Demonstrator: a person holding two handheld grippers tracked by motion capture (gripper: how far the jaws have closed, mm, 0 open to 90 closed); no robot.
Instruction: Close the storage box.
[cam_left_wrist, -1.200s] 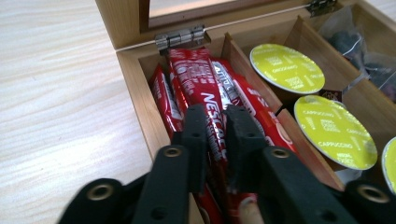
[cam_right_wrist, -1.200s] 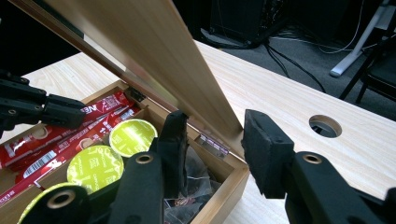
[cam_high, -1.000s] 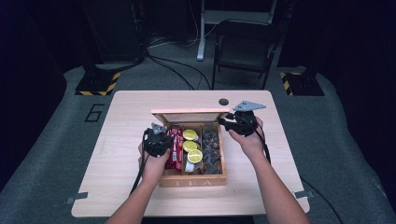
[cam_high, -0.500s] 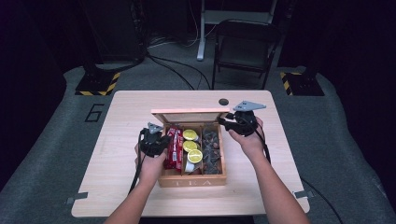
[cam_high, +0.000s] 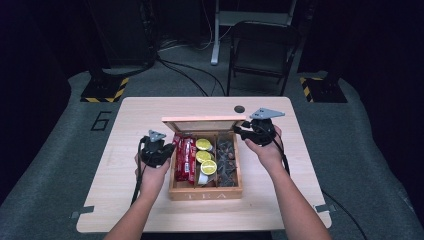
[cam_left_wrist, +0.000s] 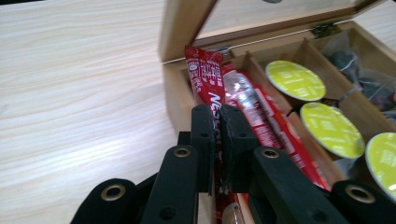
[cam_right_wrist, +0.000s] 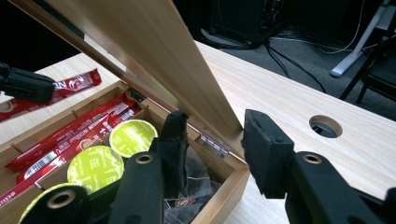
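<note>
A wooden tea box stands mid-table with its lid raised. Inside lie red sachets, yellow-green capsules and dark tea bags. My left gripper is shut on one red sachet, holding it over the box's left wall; in the high view this gripper is at the box's left side. My right gripper is open, its jaws astride the lid's right end at the box's back right corner.
A round hole pierces the tabletop behind the box. Bare wood lies left of the box and in front of it. A folding chair and cables stand on the floor beyond the table.
My left gripper has drawn a little to the left with the red sachet, away from the box's left compartment. The right gripper stays at the lid.
</note>
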